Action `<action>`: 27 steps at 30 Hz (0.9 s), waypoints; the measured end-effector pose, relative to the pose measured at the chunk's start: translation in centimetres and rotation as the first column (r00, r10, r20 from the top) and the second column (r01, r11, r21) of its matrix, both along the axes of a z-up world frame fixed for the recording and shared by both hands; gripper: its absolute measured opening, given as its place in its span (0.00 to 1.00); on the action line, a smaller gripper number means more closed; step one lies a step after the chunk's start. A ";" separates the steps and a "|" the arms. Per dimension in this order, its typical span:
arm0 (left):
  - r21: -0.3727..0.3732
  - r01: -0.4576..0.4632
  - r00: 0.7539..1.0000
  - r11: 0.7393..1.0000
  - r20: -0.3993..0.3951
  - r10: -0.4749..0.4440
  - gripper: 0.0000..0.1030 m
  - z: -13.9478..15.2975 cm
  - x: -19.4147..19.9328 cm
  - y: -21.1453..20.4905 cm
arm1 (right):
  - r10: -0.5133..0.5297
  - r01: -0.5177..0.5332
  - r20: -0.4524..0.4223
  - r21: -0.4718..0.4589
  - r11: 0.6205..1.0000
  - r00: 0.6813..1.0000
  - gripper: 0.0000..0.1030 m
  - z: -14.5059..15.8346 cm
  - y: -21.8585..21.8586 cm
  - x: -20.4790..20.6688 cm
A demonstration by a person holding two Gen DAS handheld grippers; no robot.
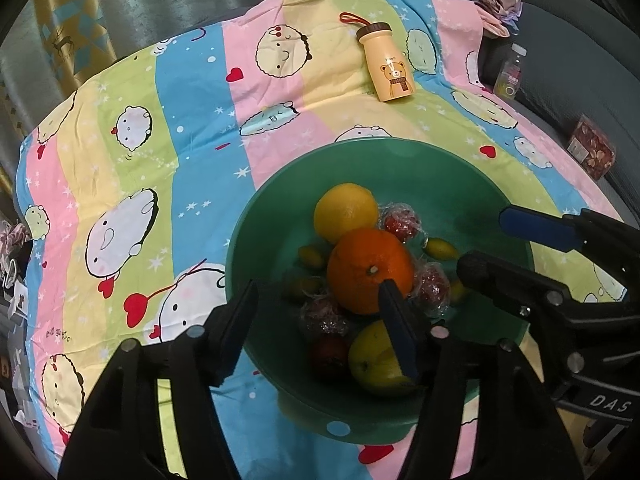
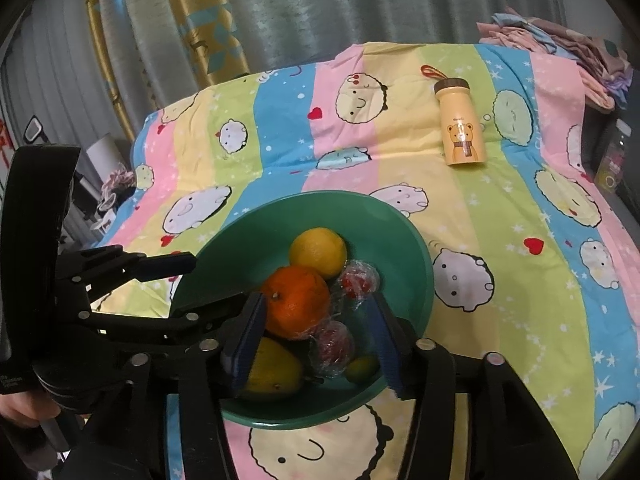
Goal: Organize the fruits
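Green plastic forms the bowl (image 1: 472,184) that fills the lower middle of the left wrist view, sitting on a bench covered by a striped cartoon cloth (image 1: 132,152). Inside the bowl, an orange (image 1: 366,270) lies at the centre, with a yellow lemon (image 1: 346,212) touching it at 11 o'clock. Several small red fruits in clear wrap (image 1: 402,220) sit around the orange, and small yellow-green fruits (image 1: 442,249) lie at 3 and 9 o'clock of it. A larger yellow-green fruit (image 1: 370,364) rests at 6 o'clock, near the bowl's front wall. The left tongs (image 1: 316,332) hang wide open over the bowl's near edge, holding nothing. The right tongs (image 1: 504,244) enter from 3 o'clock, also spread and empty. A yellow bear-print bottle (image 1: 388,66) lies on the cloth at 12 o'clock, well apart from the bowl.

From the right wrist view, the bowl (image 2: 400,232) sits at the lower centre. The right tongs (image 2: 318,342) are wide open above the fruit, gripping nothing; a wrapped red fruit (image 2: 334,340) lies between the pads, below them. The orange (image 2: 298,304) is just beside the left pad, the lemon (image 2: 318,252) behind it. The left tongs (image 2: 196,280) reach in from 9 o'clock, parted and empty. The bottle (image 2: 460,128) lies at 1 o'clock.
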State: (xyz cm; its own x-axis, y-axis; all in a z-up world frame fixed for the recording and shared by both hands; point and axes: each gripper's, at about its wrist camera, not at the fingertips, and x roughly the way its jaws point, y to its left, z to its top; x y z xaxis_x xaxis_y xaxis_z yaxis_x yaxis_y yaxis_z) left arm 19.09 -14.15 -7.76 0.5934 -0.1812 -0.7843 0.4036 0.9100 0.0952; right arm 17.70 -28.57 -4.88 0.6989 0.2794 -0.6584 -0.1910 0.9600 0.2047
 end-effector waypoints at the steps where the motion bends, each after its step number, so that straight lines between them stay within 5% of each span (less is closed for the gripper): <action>1: -0.001 -0.003 1.000 1.000 0.000 0.003 0.66 0.0 0.0 0.0 | -0.003 0.003 0.000 0.002 1.000 1.000 0.56 0.1 -0.1 0.0; 27: -0.007 -0.041 0.999 0.999 0.004 0.041 0.86 0.4 -0.1 0.8 | -0.022 0.022 0.021 0.006 1.000 1.000 0.69 0.7 -0.6 -0.3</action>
State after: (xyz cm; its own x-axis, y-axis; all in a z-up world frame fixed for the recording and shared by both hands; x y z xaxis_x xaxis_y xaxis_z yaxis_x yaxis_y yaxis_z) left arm 19.02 -13.34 -7.35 0.6035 -0.1621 -0.7807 0.3658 0.9263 0.0904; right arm 17.36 -29.14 -4.14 0.7187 0.2677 -0.6417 -0.1741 0.9628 0.2067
